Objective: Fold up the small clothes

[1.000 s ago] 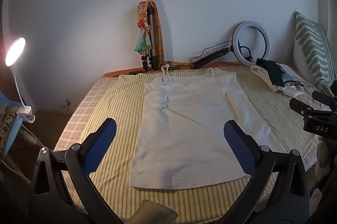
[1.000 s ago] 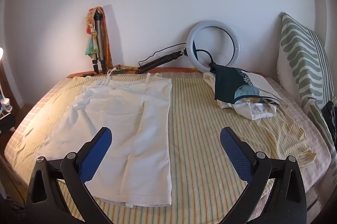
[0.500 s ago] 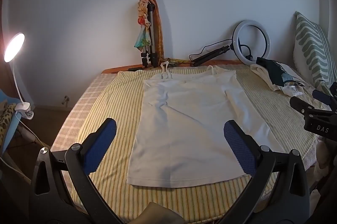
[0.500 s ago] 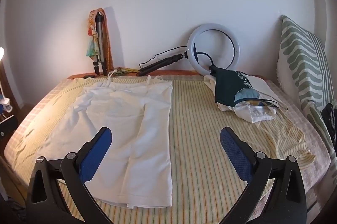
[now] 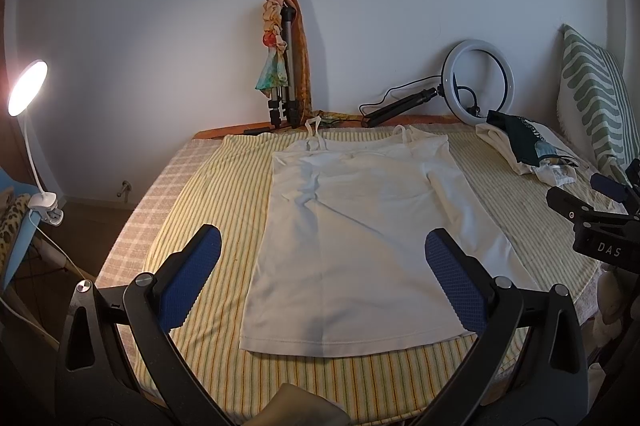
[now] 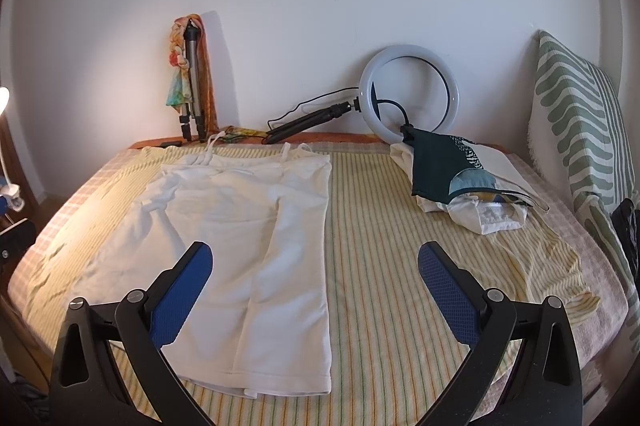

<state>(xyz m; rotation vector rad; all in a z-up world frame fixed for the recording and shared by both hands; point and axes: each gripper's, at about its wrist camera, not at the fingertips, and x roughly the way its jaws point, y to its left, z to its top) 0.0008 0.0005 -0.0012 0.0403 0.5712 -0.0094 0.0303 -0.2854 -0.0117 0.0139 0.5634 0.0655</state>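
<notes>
A white strappy tank top lies flat on the striped bed cover, straps toward the wall; it also shows in the right wrist view. My left gripper is open and empty, held above the top's hem end. My right gripper is open and empty, above the top's right edge. The right gripper's body shows at the right edge of the left wrist view. A pile of other clothes, dark green on white, lies at the back right.
A ring light and a folded tripod with a scarf stand against the wall. A striped pillow leans at the right. A lit clip lamp stands at the left. The bed cover is yellow striped.
Both grippers have drawn back and up slightly, so the tank top sits a little lower and farther in view. Nothing was grasped; the top has not moved.
</notes>
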